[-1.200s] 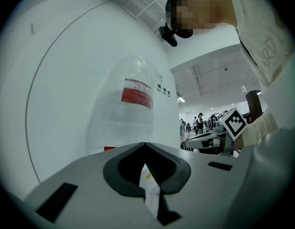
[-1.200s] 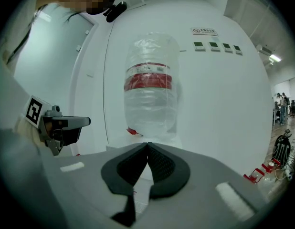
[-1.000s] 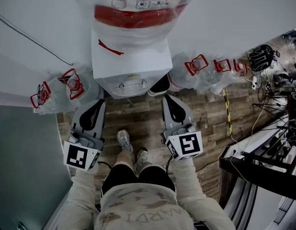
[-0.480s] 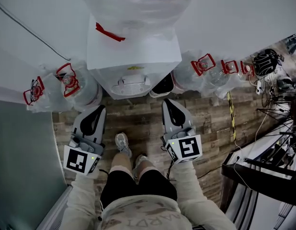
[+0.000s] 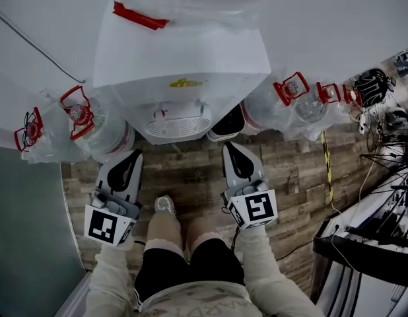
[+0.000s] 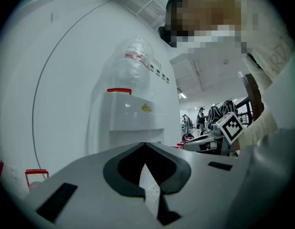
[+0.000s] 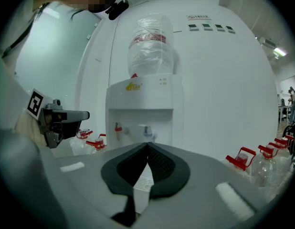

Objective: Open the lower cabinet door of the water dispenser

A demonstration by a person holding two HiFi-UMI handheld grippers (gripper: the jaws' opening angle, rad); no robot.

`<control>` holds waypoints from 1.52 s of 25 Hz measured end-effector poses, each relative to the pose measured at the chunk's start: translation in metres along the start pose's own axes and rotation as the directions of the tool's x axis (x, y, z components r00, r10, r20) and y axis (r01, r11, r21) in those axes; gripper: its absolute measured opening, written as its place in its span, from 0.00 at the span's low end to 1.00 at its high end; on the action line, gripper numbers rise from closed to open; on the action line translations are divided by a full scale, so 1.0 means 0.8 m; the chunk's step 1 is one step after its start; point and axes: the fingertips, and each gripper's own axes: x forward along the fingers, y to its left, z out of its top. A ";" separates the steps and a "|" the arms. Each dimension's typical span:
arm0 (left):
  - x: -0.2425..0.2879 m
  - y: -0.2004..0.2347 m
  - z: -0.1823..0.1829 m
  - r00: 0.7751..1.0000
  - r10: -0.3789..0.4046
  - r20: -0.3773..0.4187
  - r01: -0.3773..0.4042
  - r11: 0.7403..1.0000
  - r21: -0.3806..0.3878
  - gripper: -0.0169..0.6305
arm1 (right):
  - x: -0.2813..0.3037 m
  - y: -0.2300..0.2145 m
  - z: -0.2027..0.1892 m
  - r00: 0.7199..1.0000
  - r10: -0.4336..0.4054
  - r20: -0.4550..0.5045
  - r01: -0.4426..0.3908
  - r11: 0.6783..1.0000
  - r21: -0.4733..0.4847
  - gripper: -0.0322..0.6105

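White water dispenser [image 5: 184,65] stands on the wooden floor [image 5: 191,174] against the wall [image 5: 336,18], its lower door out of sight. Left gripper [image 5: 134,153] and right gripper [image 5: 229,146] hover just before it, both clenched, empty.

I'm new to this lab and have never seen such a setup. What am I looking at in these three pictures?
There is no robot: a person holds a two-jaw gripper in each hand. The top-down picture comes from a camera on the person's head; it shows the left gripper and right gripper pointing at a white water dispenser standing on a wooden floor. The other two pictures come from cameras riding on each gripper, looking along its jaws. Both pairs of jaws are closed and hold nothing. A water bottle sits on the dispenser; water jugs with red handles stand beside it.
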 end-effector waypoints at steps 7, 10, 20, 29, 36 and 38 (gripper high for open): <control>0.030 0.010 -0.128 1.000 -0.014 0.006 0.014 0.999 0.039 0.03 | 0.038 -0.027 -0.131 1.000 -0.016 0.007 0.016 1.000 0.001 0.06; 0.038 0.020 -0.175 1.000 -0.009 0.022 0.008 0.999 0.049 0.03 | 0.056 -0.039 -0.182 0.999 -0.029 0.018 0.028 0.999 0.020 0.06; 0.044 0.023 -0.296 0.997 0.019 0.074 -0.026 0.996 0.091 0.03 | 0.079 -0.065 -0.321 0.999 -0.011 0.048 0.010 1.000 0.024 0.07; 0.022 0.011 -0.330 0.996 0.029 0.083 -0.036 0.996 0.088 0.03 | 0.108 -0.087 -0.391 1.000 0.029 0.007 -0.029 0.993 0.113 0.13; 0.010 0.020 -0.327 0.995 0.041 0.093 -0.049 0.994 0.094 0.03 | 0.167 -0.115 -0.419 0.996 0.067 -0.058 -0.058 0.987 0.148 0.48; 0.009 0.022 -0.330 0.995 0.042 0.093 -0.050 0.995 0.090 0.03 | 0.181 -0.115 -0.420 0.994 0.088 -0.072 -0.078 0.988 0.133 0.50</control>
